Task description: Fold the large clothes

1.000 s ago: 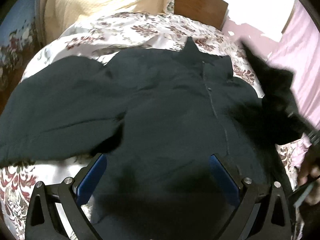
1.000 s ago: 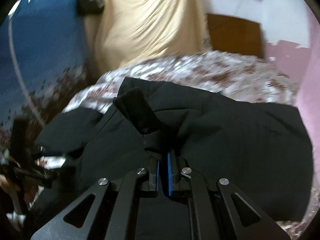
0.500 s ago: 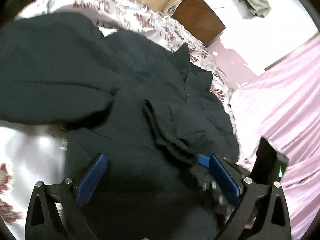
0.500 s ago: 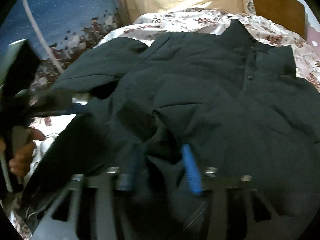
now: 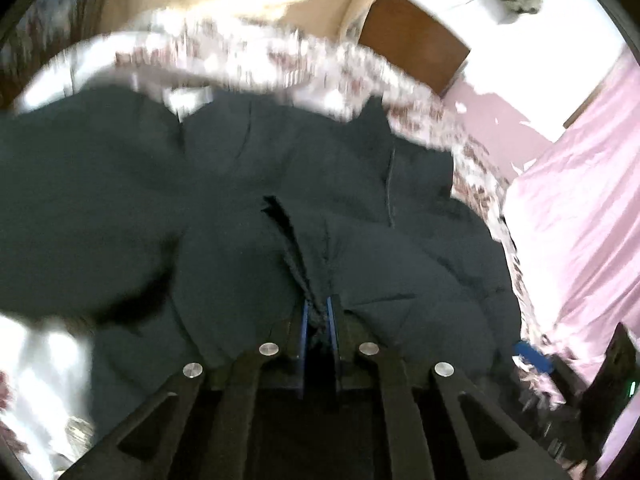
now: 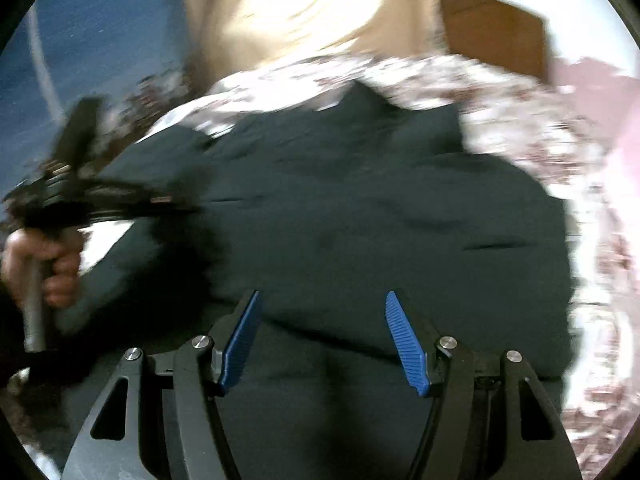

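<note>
The left gripper is clamped on the ribbed cuff of the large black padded jacket, which spreads ahead of both tongs on the floral bedspread, so the sleeve is best drawn flat across the body while the right gripper, jaws apart, hovers empty above the fabric.

No legible text, perhaps from blur.

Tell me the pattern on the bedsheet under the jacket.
White bedsheet with dark red floral print, clearest in the left wrist view.
</note>
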The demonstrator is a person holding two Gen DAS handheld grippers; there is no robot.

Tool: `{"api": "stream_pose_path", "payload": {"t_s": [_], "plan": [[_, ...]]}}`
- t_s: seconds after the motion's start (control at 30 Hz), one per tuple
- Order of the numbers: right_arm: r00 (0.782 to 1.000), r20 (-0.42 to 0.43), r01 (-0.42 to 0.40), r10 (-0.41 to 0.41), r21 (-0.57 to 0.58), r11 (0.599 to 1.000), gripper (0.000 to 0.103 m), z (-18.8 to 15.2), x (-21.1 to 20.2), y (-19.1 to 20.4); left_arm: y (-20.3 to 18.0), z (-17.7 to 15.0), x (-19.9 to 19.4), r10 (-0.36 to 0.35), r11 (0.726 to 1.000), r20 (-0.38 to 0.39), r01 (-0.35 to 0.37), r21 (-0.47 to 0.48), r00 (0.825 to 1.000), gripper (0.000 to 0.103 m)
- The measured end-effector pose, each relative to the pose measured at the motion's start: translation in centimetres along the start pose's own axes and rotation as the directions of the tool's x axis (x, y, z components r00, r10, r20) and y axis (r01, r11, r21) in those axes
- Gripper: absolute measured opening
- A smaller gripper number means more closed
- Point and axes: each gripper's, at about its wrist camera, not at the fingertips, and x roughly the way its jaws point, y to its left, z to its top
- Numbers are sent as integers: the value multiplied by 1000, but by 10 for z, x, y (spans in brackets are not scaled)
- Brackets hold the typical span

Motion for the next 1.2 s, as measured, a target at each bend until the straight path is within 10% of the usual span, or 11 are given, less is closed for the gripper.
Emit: {"api": "stream_pose_path", "payload": {"t_s": [0.17,0.37,0.7,0.9,1.2], "plan": [[979,22,199,-204,142,970,59,6,6,-80,2,12,-21,137,986,128,-148,80,982,9],[982,-154,153,-109,311,938,59,-10,72,-144,21,5,22,262,958,26,-263,115,965,9],[977,-148,191,-155,273,943,63,-14,81,-129,47,4,17,213,977,-25,-213,-18,977,32],[987,-39,160,-155,277,947,71,8,44,-84,65,-10,-33,112,989,-1,-111,-98,994,79],[1000,20,-18,18,-5,1000,82,57,60,77,156,-19,-132,199,951,46,-181,-252,979,93]]}}
